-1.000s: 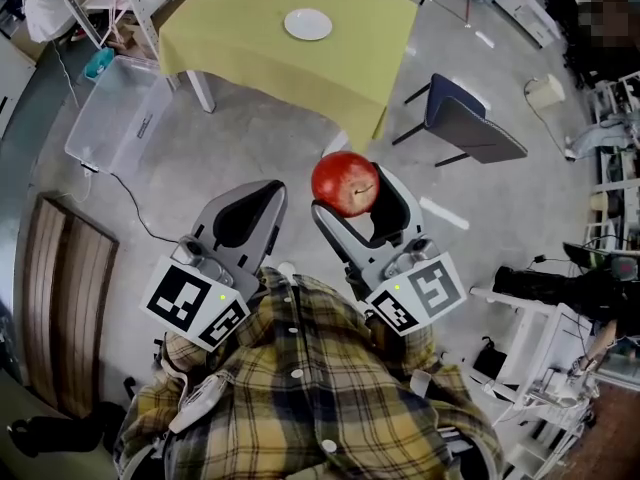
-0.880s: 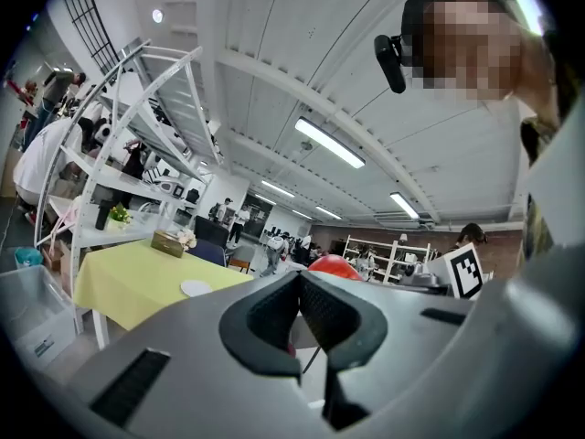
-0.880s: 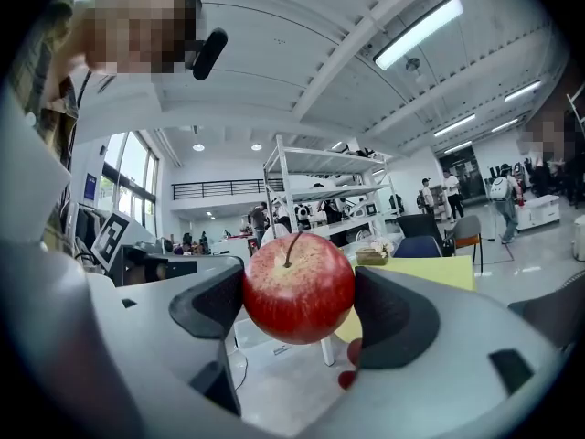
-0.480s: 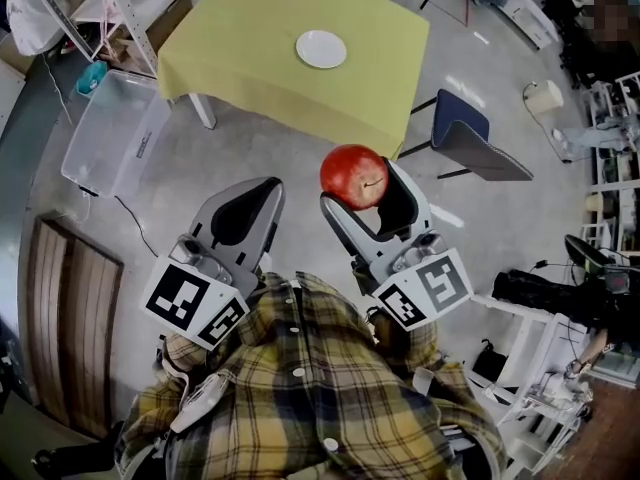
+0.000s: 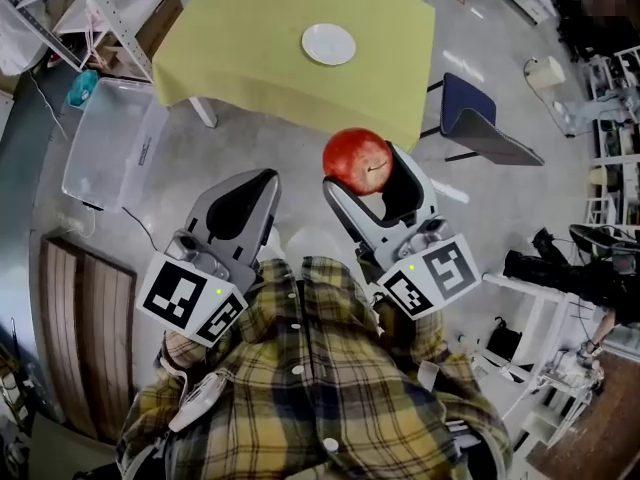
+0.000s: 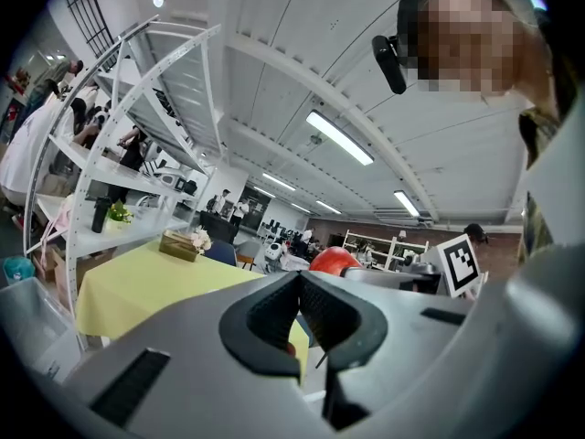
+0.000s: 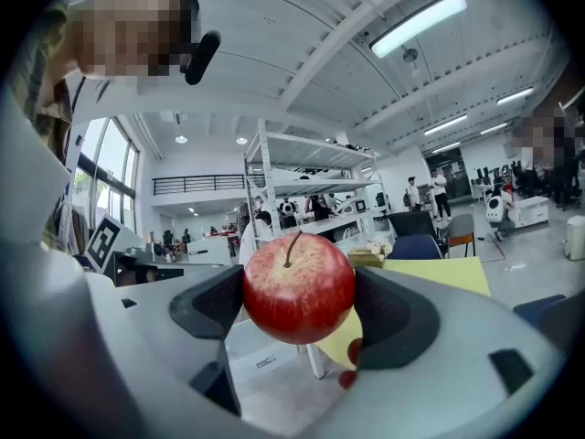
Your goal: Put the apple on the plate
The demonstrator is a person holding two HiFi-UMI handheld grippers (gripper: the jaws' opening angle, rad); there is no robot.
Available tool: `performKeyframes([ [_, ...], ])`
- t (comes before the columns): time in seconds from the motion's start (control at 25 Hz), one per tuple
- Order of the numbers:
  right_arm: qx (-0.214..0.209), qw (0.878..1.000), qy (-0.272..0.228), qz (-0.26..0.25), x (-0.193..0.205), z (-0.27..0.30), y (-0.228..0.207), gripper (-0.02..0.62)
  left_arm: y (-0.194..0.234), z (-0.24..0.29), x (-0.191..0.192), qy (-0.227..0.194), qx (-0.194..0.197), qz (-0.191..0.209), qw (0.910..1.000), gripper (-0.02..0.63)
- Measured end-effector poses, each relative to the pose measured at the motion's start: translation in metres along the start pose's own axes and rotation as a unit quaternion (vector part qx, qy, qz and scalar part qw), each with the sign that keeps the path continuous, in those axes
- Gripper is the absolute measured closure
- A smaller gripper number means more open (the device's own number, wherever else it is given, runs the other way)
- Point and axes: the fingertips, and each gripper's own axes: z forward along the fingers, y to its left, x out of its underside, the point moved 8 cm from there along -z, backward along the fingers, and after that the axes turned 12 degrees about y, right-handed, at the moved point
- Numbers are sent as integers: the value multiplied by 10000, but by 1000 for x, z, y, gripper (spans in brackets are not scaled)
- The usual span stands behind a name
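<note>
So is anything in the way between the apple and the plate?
Nothing visible. The right gripper holds the apple; only floor and yellow tablecloth lie before the plate. The chair stands aside.

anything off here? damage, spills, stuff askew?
Nothing stands out. The apple looks whole and unbruised, clamped between the right gripper's jaws. The plate lies flat and empty on the table. The left gripper is shut on nothing.

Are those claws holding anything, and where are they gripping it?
The right gripper clamps the apple by its opposite sides. The left gripper is shut, empty.
</note>
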Motion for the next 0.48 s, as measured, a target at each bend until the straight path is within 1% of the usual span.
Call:
performKeyframes([
  [0.24,212,9996,34,199,5,11,-15,232,17,16,2,179,105,-54,9998,598],
  [0.48,239,9992,67,320,0,31,-38,232,34,41,-10,247,119,-38,9996,598],
])
